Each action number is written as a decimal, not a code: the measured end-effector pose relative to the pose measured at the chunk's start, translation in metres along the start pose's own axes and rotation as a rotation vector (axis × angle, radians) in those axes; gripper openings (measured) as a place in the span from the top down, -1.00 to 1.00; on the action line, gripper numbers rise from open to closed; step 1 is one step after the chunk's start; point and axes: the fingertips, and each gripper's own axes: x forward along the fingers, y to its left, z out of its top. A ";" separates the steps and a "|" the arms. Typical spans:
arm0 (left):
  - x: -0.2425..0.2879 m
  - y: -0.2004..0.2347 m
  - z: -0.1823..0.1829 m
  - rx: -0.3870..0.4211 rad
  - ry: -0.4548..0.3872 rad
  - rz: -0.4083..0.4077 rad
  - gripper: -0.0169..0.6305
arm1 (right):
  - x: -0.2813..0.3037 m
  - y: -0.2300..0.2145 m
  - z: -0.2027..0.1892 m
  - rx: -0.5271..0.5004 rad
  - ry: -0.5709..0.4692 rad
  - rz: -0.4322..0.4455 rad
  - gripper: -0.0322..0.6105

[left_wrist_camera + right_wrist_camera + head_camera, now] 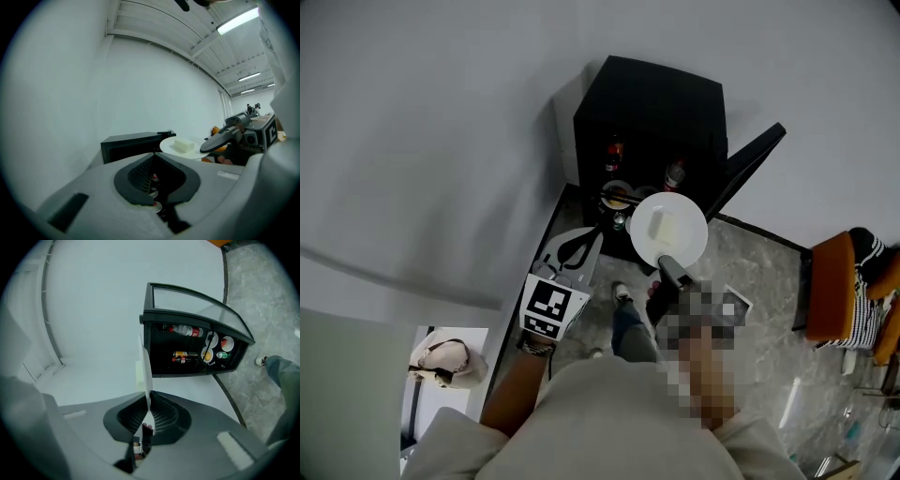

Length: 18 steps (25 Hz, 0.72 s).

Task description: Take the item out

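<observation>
A white plate point(677, 234) with a pale rectangular block point(658, 225) on it hangs level in front of the open black mini fridge point(652, 103). My right gripper point(668, 261) is shut on the plate's near rim. The right gripper view shows the plate point(145, 366) edge-on between my right gripper's point(147, 401) pads, with the block point(138, 373) on its left face. My left gripper point(594, 234) is to the left of the plate, jaws together and empty. In the left gripper view the plate point(180, 149) and block point(183, 145) float beyond my left gripper point(155, 157).
The fridge door point(750, 164) swings out to the right. Inside the fridge point(197, 348) are bottles point(185, 330) and small dishes point(226, 343). An orange chair point(827, 286) with striped cloth stands at the right, my foot point(622, 292) on the grey floor, a bag point(445, 361) at the lower left.
</observation>
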 end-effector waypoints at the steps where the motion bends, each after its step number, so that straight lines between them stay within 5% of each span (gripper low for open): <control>1: 0.001 0.001 -0.001 -0.002 0.000 -0.003 0.93 | 0.000 0.000 0.000 -0.003 -0.006 -0.006 0.85; 18: 0.008 -0.004 -0.002 -0.006 0.005 -0.012 0.93 | -0.004 -0.008 0.000 0.019 -0.001 -0.025 0.85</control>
